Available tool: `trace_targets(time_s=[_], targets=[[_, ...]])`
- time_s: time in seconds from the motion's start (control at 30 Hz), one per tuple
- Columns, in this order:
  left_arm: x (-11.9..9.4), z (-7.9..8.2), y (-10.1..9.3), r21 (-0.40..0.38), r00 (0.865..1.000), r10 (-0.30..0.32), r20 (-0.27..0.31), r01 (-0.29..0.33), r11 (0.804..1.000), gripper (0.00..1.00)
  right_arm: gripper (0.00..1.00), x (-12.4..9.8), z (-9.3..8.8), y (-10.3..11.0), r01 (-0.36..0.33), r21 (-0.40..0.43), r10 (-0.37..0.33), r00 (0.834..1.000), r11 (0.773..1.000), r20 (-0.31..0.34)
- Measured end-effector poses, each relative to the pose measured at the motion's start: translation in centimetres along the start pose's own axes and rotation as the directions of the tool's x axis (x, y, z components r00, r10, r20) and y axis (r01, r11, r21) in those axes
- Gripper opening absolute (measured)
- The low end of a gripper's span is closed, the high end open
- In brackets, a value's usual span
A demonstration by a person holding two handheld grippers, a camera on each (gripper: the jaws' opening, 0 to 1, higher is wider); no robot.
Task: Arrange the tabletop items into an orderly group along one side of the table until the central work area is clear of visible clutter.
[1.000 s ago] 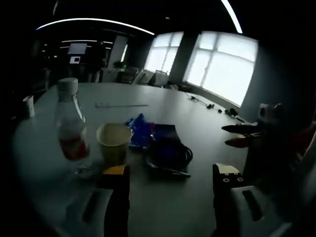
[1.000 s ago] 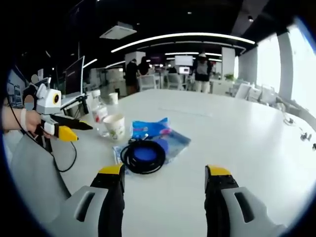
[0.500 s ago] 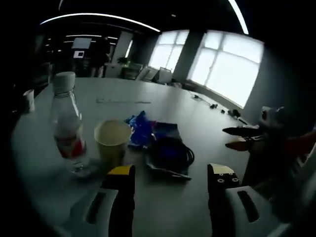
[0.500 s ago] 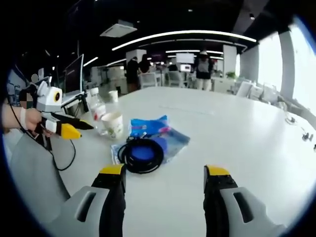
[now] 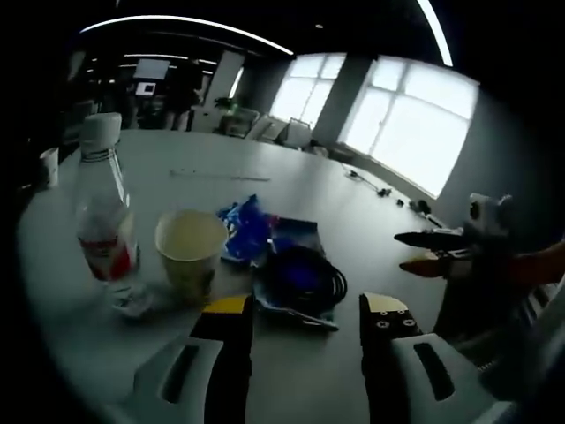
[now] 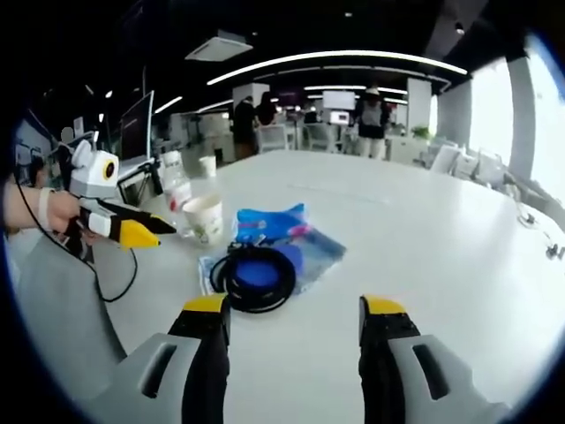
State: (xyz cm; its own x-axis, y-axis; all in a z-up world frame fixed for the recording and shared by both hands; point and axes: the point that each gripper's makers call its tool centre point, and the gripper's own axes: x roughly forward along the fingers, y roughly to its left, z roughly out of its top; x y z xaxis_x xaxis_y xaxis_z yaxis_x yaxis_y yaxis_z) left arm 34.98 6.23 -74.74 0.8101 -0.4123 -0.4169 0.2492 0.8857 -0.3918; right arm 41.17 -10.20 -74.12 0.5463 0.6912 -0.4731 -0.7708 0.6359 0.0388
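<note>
On the white table (image 6: 424,221) the clutter sat bunched near the person's edge: a paper cup (image 6: 206,220), a clear water bottle (image 5: 105,221) with a red label, a blue wrapper (image 6: 269,224), and a coiled black cable (image 6: 256,278) lying on a flat blue packet (image 6: 311,252). Cup stood just beside the bottle, apart from it; wrapper touched the packet's far side. A second small cup (image 5: 48,166) stood well apart near the table edge.

Left gripper (image 5: 305,309) was wide open, holding nothing, low and pointed at the gap between cup and cable. Right gripper (image 6: 295,311) was also spread wide and empty, aimed at the cable coil from the other side, near but not touching. In the right gripper view the left tool's yellow tips sat close to the cup.

Risks, as judged: the cup looked empty and light, so a jaw brushing it could tip it or knock it into the bottle. The bottle was tall and narrow; a side shove would likely topple it. The cable was loose on a slick packet, so grabbing one loop could uncoil it or drag the packet and wrapper along, spreading clutter instead of grouping it. Both tools converging on the same pile could collide.
</note>
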Motion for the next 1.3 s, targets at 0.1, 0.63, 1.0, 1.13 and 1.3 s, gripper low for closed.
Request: trace_targets(time_s=[0.1, 0.63, 1.0, 1.13, 1.3], targets=[[0.5, 0.0, -0.2, 0.001, 1.0, -0.003, -0.004, 0.003, 1.0, 0.42, 0.54, 0.3, 0.2, 0.0, -0.007, -0.005, 0.007, 1.0, 1.0, -0.003], [3.5, -0.2, -0.2, -0.096, 1.0, -0.011, -0.028, 0.008, 0.995, 0.33, 0.45, 2.9, 0.0, 0.4, -0.089, -0.018, 0.088, 0.995, 0.996, -0.051], [5.0, -1.3, 0.2, -0.15, 0.997, 0.005, -0.074, -0.016, 0.989, 0.32, 0.41, 4.6, -0.1, 0.7, -0.119, -0.024, 0.117, 0.991, 0.993, -0.071], [5.2, -1.5, 0.4, -0.167, 0.997, 0.017, -0.078, -0.03, 0.986, 0.31, 0.38, 5.2, 0.0, 1.0, -0.132, -0.021, 0.13, 0.989, 0.991, -0.076], [5.5, -1.9, 0.5, -0.18, 0.995, 0.022, -0.095, -0.039, 0.983, 0.29, 0.36, 5.9, 0.1, 1.0, -0.143, -0.024, 0.141, 0.987, 0.989, -0.083]])
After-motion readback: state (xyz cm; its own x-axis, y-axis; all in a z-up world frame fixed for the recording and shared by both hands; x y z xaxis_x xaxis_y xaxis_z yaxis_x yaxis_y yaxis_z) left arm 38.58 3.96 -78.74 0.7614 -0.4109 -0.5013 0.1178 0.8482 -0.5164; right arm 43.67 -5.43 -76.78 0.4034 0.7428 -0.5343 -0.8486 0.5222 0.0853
